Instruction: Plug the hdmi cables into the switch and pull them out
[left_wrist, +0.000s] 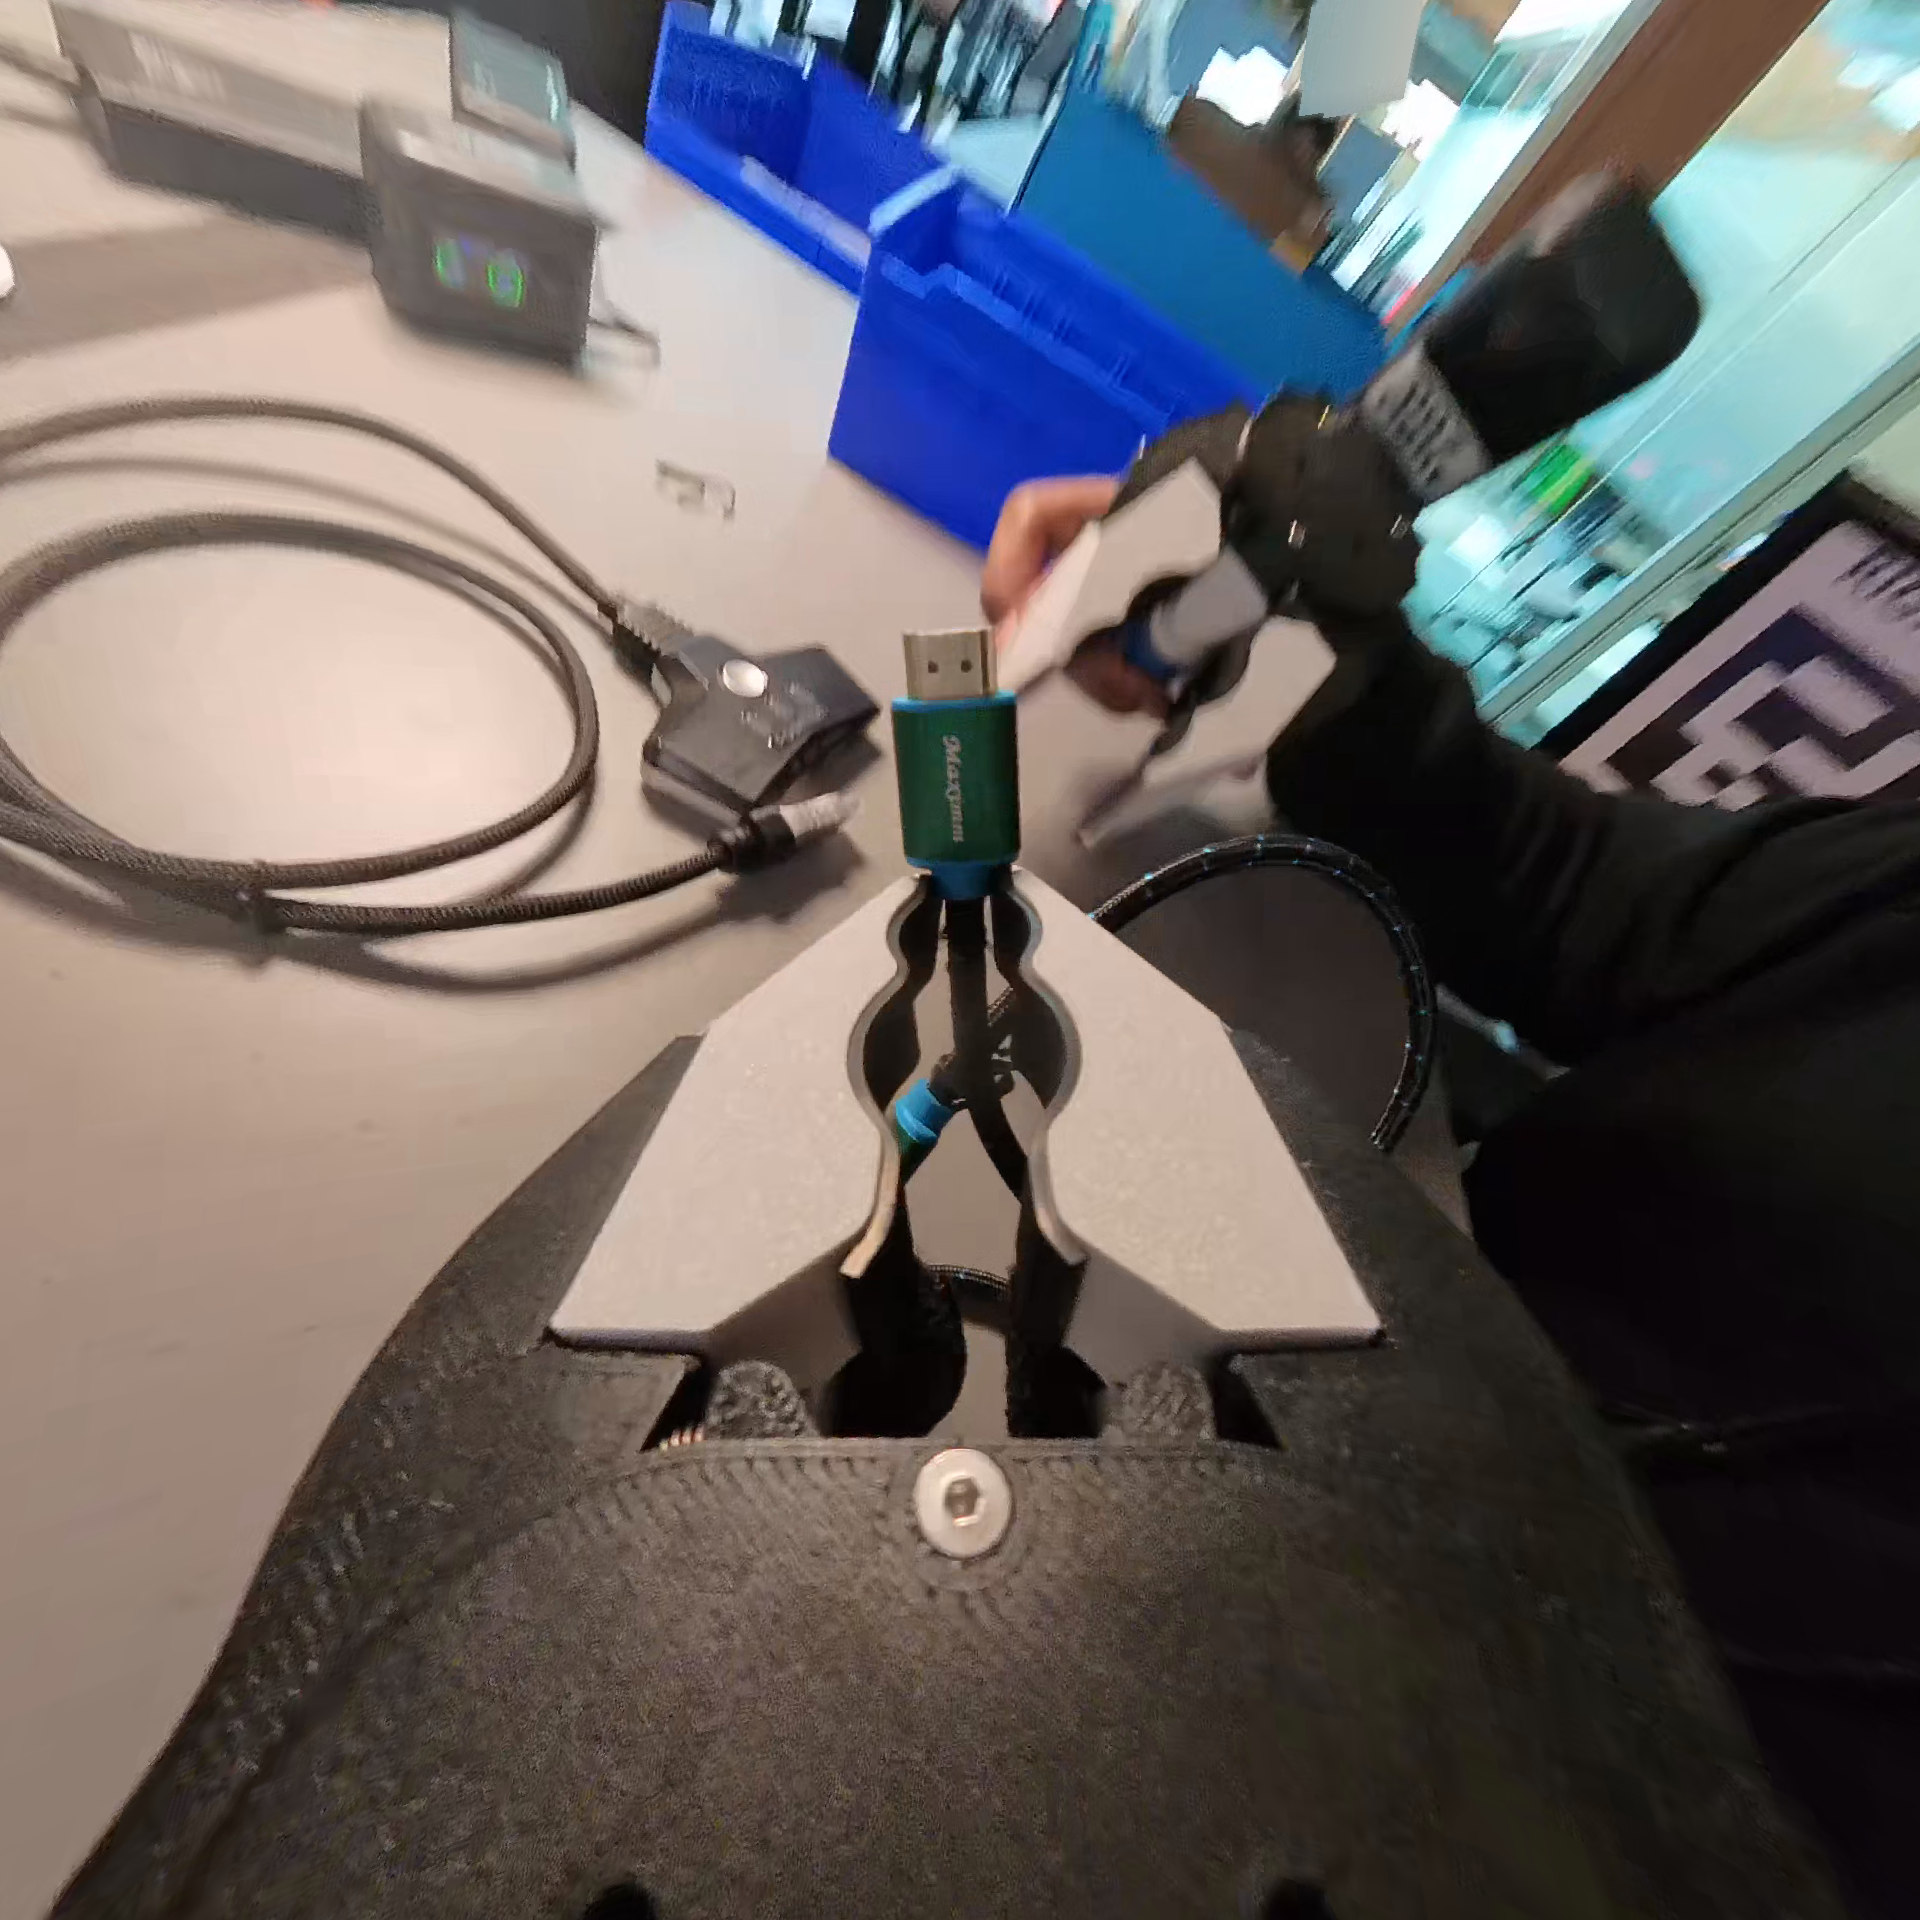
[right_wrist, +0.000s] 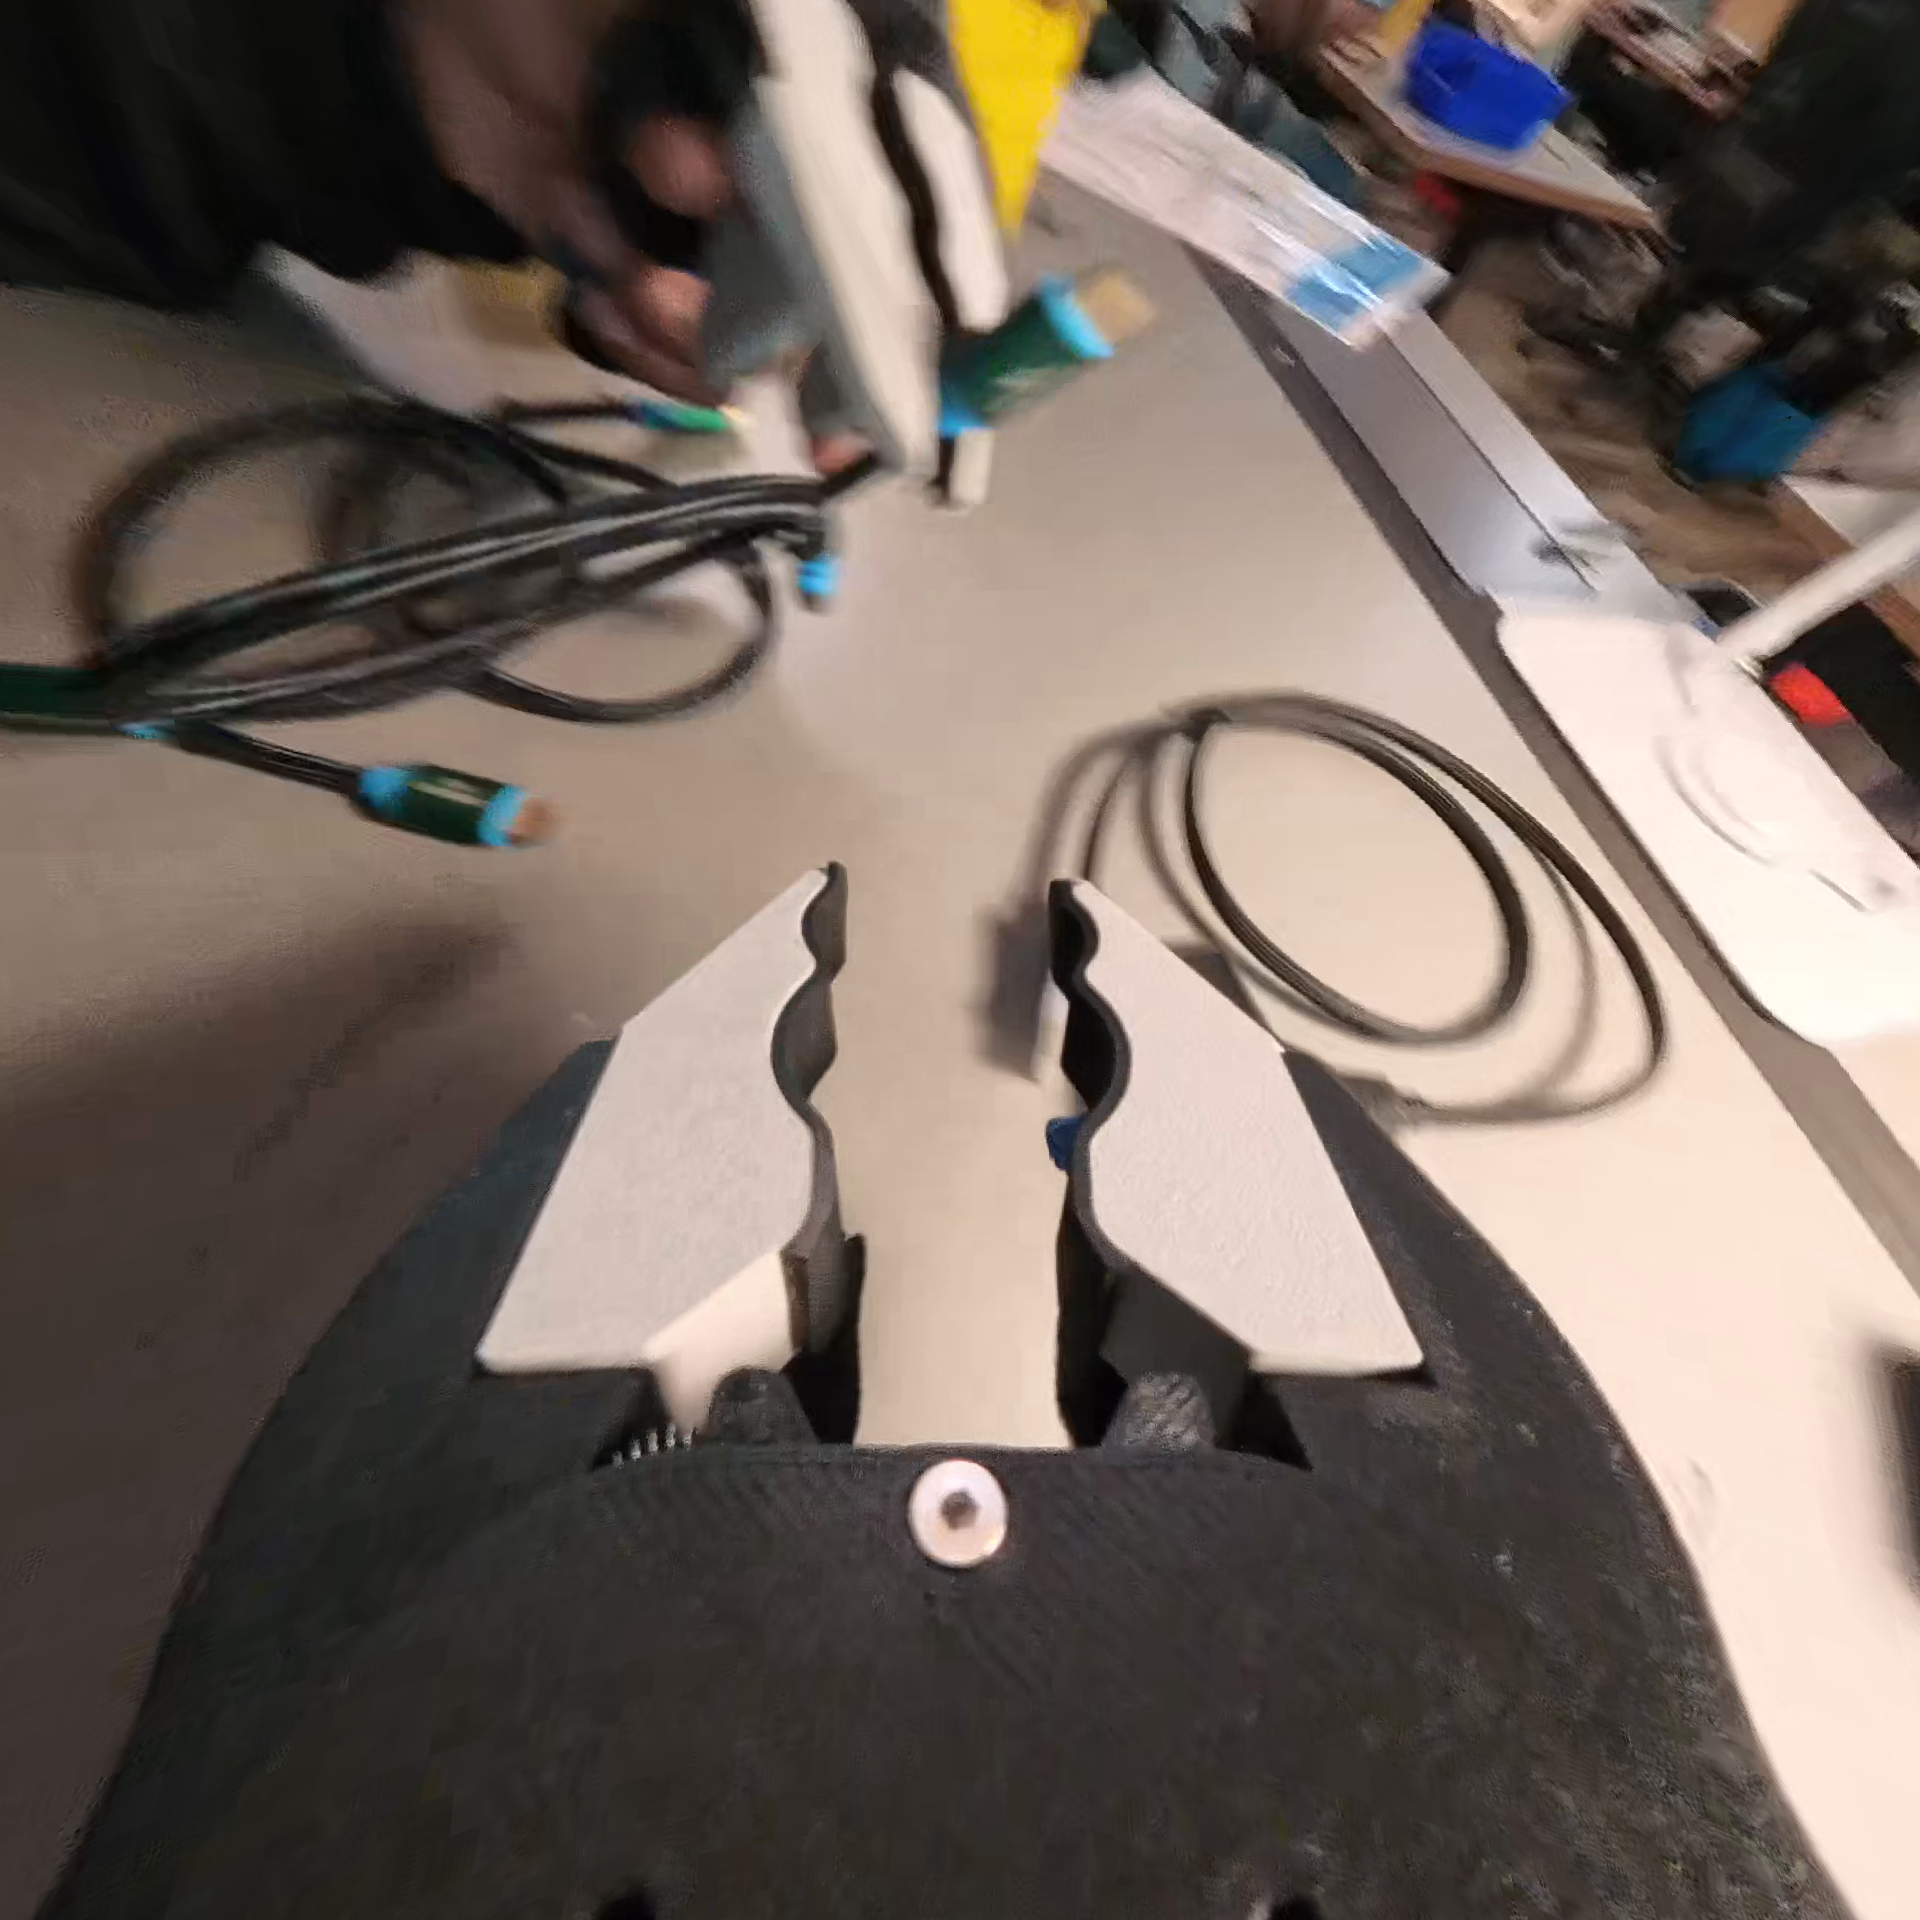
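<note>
Clamped at its collar by the left gripper, a green HDMI plug is held upright; the right gripper is seen spread wide, empty, above the table.

Right gripper jaws apart over table; coiled black cable beside; green HDMI plug left.

Both views are evenly and brightly lit from overhead; soft shadows are cast on the table. Strong wide-angle bending is seen toward the edges. In the left wrist view the green plug is rendered sharp, while the upper frame is smeared. The right wrist view is motion-blurred throughout, most heavily at upper left.
</note>
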